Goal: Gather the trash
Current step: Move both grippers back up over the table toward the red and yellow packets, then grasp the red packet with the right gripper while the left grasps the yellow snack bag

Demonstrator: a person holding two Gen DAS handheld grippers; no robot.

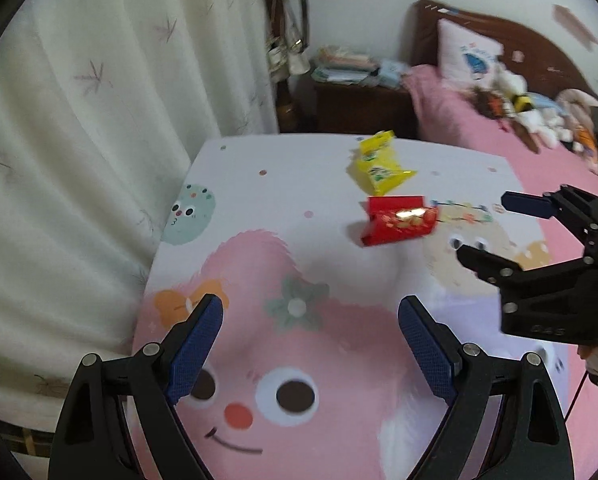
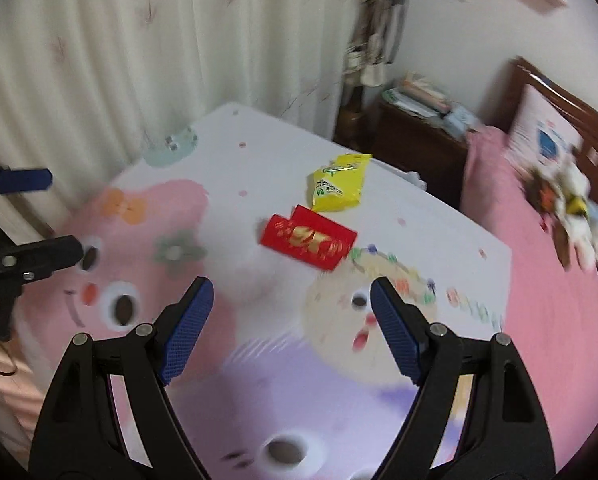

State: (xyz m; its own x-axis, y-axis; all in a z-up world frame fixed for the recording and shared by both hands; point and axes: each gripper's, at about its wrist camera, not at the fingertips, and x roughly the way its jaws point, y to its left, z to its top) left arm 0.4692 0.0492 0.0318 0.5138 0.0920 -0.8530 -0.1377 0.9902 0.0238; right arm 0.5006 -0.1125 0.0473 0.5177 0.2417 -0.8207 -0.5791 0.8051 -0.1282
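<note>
Red packet (image 1: 398,220) beside yellow wrapper (image 1: 379,166) on cartoon tablecloth (image 1: 259,184) (both grippers' fingers wide, empty)

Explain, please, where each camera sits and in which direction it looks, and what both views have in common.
Left wrist: sits on the left tongs, looks forward over the cartoon-print table toward the curtain and bed; its own open fingers show, plus the right tongs entering from the right.
Right wrist: sits on the right tongs, looks over the same table toward the curtain; its open fingers show, with the left tongs at the left edge.
Shared: the red packet, yellow packet, table and bed.
</note>
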